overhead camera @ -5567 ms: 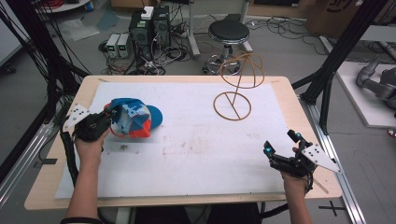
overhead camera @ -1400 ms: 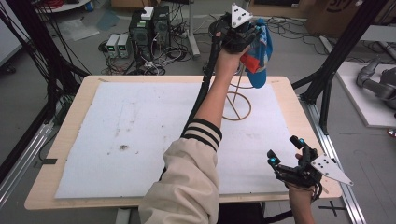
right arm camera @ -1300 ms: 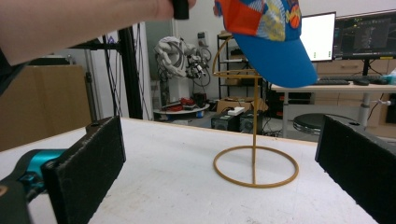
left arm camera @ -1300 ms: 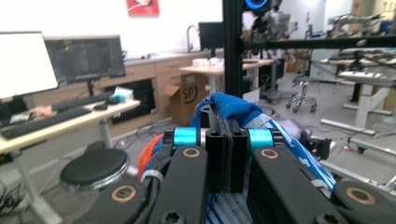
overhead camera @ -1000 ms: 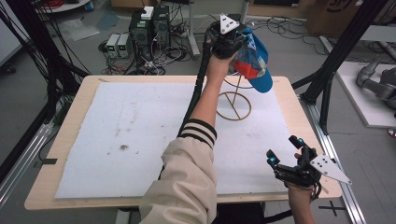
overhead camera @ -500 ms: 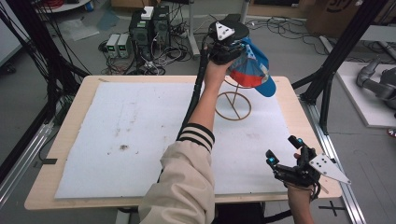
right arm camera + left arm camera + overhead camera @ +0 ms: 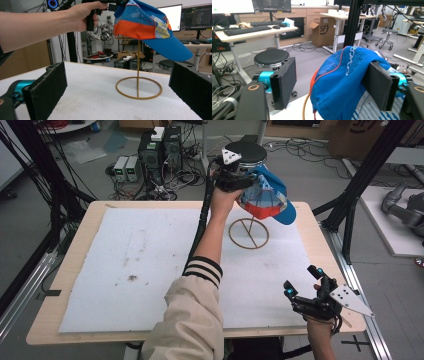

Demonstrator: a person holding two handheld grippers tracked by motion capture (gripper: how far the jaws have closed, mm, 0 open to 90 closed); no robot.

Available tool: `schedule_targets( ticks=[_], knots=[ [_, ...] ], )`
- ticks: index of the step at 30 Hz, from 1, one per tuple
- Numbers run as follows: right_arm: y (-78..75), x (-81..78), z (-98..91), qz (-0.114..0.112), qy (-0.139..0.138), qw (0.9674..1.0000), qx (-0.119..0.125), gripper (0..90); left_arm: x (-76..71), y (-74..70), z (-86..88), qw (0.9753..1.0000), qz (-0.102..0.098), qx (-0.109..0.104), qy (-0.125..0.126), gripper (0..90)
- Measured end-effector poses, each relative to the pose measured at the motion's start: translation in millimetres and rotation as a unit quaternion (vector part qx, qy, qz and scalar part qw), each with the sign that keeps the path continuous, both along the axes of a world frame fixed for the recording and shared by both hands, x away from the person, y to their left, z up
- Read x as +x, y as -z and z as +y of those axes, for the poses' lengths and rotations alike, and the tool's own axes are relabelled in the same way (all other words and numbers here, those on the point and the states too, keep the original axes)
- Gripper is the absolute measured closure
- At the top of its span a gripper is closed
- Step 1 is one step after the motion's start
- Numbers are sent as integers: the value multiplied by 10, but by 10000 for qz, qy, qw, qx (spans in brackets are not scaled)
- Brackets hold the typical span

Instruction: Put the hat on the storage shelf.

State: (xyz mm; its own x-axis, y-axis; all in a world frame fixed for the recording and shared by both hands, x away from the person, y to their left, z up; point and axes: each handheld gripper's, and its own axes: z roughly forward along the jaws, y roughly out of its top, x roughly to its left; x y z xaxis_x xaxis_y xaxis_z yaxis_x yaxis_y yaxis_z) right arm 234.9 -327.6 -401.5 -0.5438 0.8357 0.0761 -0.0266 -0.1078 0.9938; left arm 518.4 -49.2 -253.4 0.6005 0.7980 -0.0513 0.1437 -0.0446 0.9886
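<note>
1. Overhead, seen from the high view: wooden worktop (image 7: 80, 250) covered by a white foam mat (image 7: 150, 270), dotted with a few dark specks.
2. Far right of the mat: brass-coloured wire cap stand (image 7: 249, 234), with a flat ring base and a thin upright post.
3. Perched on top of that post: blue baseball cap (image 7: 267, 197) with an orange band and a mesh back, tilted, brim pointing toward the right edge of the worktop.
4. Raised over the stand, at the end of an outstretched arm in a cream sleeve with black stripes: left gripper (image 7: 235, 177), just behind the crown of the cap.
5. From the left gripper view: jaws spread, having just been opening; cap (image 7: 344, 82) between them, its fabric lying against the right-hand pad (image 7: 378, 85), the left-hand pad well clear of it.
6. Near the front right corner of the worktop: right gripper (image 7: 302, 282), held low in the person's hand, jaws wide apart, nothing between them.
7. From the right gripper view: stand (image 7: 138, 87) and cap (image 7: 150, 27) straight ahead, beyond the spread jaws.
</note>
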Motion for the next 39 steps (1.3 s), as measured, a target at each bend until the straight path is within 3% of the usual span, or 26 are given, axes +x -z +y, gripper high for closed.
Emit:
schedule_targets(
  ticks=[5, 15, 23, 39],
  knots=[
    [-4, 9, 42, -8, -28, 10000, -33, 13, -25, 38, 128, 10000, 68, 17, 37, 268],
    [-18, 41, 131, -51, -124, 9999, -64, 13, -154, 50, 493, 9996, -14, -288, 57, 252],
    [-10, 87, 201, -18, -196, 9998, -58, 13, -331, 15, 851, 9983, -207, -543, 63, 196],
    [10, 145, 206, 33, -137, 9999, 41, 13, -819, -80, 1447, 9958, -657, -628, -52, 176]
  ],
)
